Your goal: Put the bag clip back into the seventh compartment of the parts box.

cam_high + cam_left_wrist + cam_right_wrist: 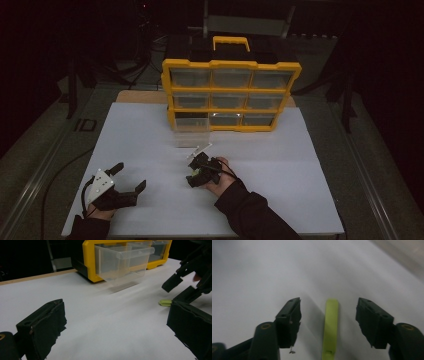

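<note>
Right hand-held gripper (328,315) open, jaws straddling green strip (330,325) lying flat on bench (280,190), near pulled-out clear drawer (122,262) of yellow organizer (231,95). Left hand-held gripper (131,179) open, idle, empty. Step looks like pre-grasp; next: lower, close on strip.

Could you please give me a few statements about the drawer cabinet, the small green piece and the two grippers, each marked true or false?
1. The bottom-left clear drawer of the yellow cabinet is pulled out. True.
2. The right gripper is shut on the green strip. False: its jaws stand open on either side of it.
3. The left gripper is open. True.
4. The green strip lies inside the drawer. False: it lies on the white table.
</note>
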Available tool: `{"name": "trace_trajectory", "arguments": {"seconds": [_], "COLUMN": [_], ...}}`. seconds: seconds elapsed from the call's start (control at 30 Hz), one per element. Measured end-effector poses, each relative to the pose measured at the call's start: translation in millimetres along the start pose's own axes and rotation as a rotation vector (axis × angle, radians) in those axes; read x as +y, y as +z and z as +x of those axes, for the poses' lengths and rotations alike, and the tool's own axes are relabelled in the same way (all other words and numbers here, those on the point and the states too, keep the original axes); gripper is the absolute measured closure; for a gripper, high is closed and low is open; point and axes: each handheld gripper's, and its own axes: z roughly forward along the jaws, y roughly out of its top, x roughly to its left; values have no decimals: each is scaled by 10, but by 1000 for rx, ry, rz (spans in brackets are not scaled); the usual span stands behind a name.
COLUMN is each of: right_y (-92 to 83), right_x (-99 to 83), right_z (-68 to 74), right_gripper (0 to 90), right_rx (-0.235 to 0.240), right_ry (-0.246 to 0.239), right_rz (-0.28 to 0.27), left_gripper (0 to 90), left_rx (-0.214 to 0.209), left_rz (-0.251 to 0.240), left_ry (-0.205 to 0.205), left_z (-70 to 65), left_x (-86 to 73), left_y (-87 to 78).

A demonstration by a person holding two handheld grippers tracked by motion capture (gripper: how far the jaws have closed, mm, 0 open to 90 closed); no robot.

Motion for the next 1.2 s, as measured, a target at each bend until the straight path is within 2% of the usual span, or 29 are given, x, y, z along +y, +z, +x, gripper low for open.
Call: {"name": "trace_trajectory", "arguments": {"seconds": [0.07, 0.1, 0.13, 0.17, 0.2, 0.27, 0.33, 0.37, 0.47, 0.57, 0.7, 0.8, 0.87, 0.93, 0.97, 1.03, 1.2], "right_y": [51, 51, 61, 88, 97, 115, 119, 113, 115, 121, 125, 117, 84, 66, 13, -41, -181], "right_x": [7, 7, 6, 4, 6, 6, 6, 14, 14, 18, 56, 100, 115, 117, 123, 127, 150], "right_z": [-30, -30, -39, -42, -31, -13, -5, 5, 31, 38, 7, -23, -66, -70, -92, -118, -176], "right_gripper": [435, 435, 492, 527, 544, 612, 612, 698, 755, 779, 788, 790, 789, 789, 789, 789, 789], "right_rx": [30, 30, 26, -2, -5, -16, -24, -31, -40, -36, -15, 9, 47, 47, 46, 47, 49], "right_ry": [32, 32, 38, 29, 37, 23, 17, 15, -13, -35, -14, -6, 1, -7, -34, -45, -49], "right_rz": [46, 46, 50, 61, 72, 88, 90, 98, 108, 113, 140, 176, 183, 182, 171, 160, 137], "left_gripper": [14, 14, 14, 14, 14, 14, 14, 14, 14, 14, 14, 14, 14, 14, 14, 14, 14], "left_rx": [0, 0, 0, -1, -1, -1, -1, -1, -2, -2, -1, -1, 0, 0, -1, -1, 0], "left_rz": [1, 1, 1, 2, 2, 2, 2, 2, 5, 7, 6, 2, 0, 2, 2, 2, 2], "left_ry": [2, 2, 2, 3, 3, 2, 2, 3, 6, 8, 7, 7, 0, -1, 0, 3, 2], "left_z": [1, 1, 1, 0, 0, 2, 2, 2, 0, -1, -9, -8, 1, 7, 7, -2, -4], "left_x": [-1, -1, -1, -1, -1, -1, -1, -3, -3, -4, 0, 0, -2, -5, -5, -1, -2], "left_y": [1, 1, 1, 3, 3, 3, 3, 3, 4, 7, 7, 0, -2, 2, 3, 1, 4]}}
